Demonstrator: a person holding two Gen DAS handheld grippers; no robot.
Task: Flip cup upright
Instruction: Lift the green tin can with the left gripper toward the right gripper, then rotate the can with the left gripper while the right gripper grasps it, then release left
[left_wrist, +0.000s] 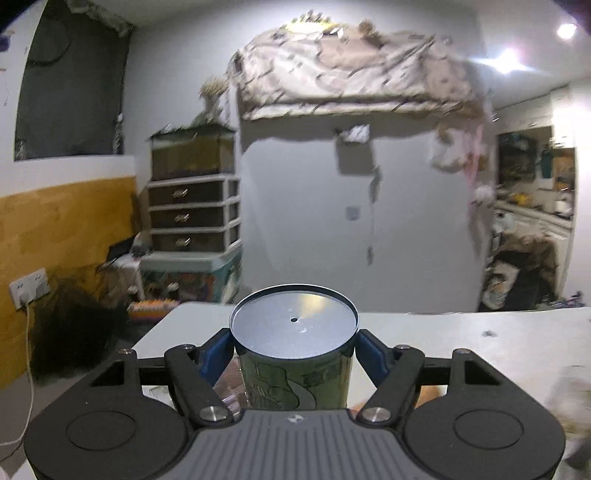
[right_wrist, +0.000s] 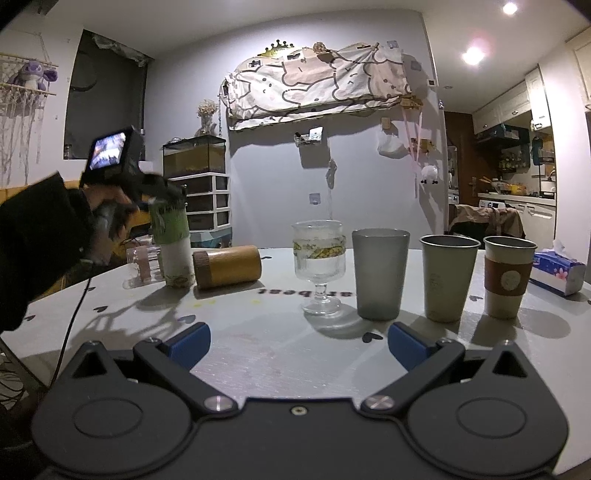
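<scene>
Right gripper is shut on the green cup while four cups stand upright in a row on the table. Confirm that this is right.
Wrong on the gripper. The left gripper is shut on the green cup, as the left wrist view shows. The right gripper is open, holding nothing. The four upright cups on the table are right.

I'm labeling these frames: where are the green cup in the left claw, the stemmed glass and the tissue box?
green cup (left_wrist: 293, 384), left wrist view, printed side wall
stemmed glass (right_wrist: 320, 247), right wrist view, bowl
tissue box (right_wrist: 556, 271), right wrist view, blue side
</scene>
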